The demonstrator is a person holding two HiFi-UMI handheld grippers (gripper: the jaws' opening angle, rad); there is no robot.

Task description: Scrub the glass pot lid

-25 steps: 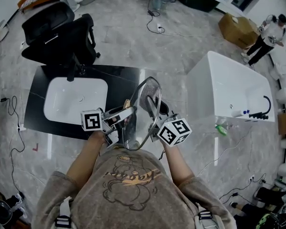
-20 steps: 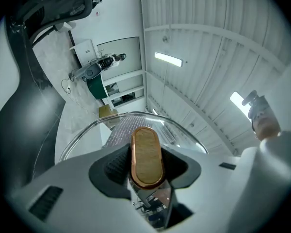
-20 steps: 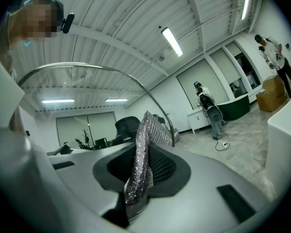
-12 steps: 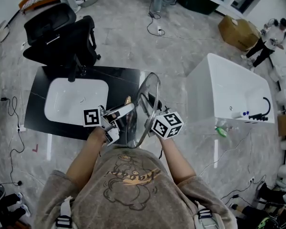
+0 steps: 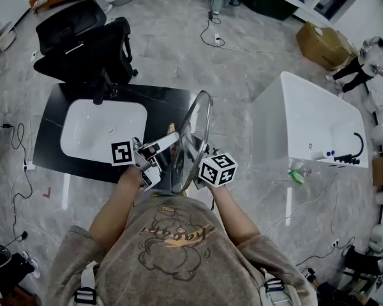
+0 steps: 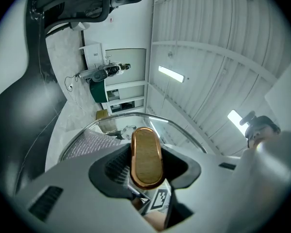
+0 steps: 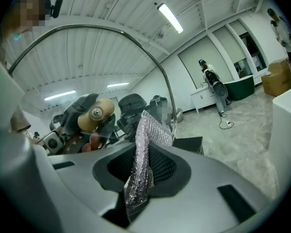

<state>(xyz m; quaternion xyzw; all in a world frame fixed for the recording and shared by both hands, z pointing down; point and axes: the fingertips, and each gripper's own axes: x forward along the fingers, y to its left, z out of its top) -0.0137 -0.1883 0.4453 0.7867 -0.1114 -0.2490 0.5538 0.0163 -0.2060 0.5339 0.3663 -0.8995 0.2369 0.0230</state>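
The glass pot lid (image 5: 196,132) stands nearly edge-on in front of the person, its steel rim (image 6: 136,116) arching across both gripper views. My left gripper (image 5: 168,149) is shut on the lid's golden-brown knob (image 6: 146,157), which sits upright between the pads. My right gripper (image 5: 195,160) is shut on a silver mesh scrubber (image 7: 141,161) on the lid's other face. The scrubber's upper end lies against or very near the glass, inside the rim (image 7: 111,30). Through the glass, the right gripper view shows the knob (image 7: 94,114) and the left gripper view shows the scrubber (image 6: 89,144).
Below the lid is a black counter (image 5: 159,104) with a white sink basin (image 5: 102,129). A black office chair (image 5: 83,40) stands behind it. A white bathtub (image 5: 313,123) is at the right, with a cardboard box (image 5: 322,43) and a person (image 5: 370,59) beyond.
The lid has turned more edge-on to the head camera. My right gripper with the scrubber has come down and to the left along the lid. The left gripper has rolled slightly.
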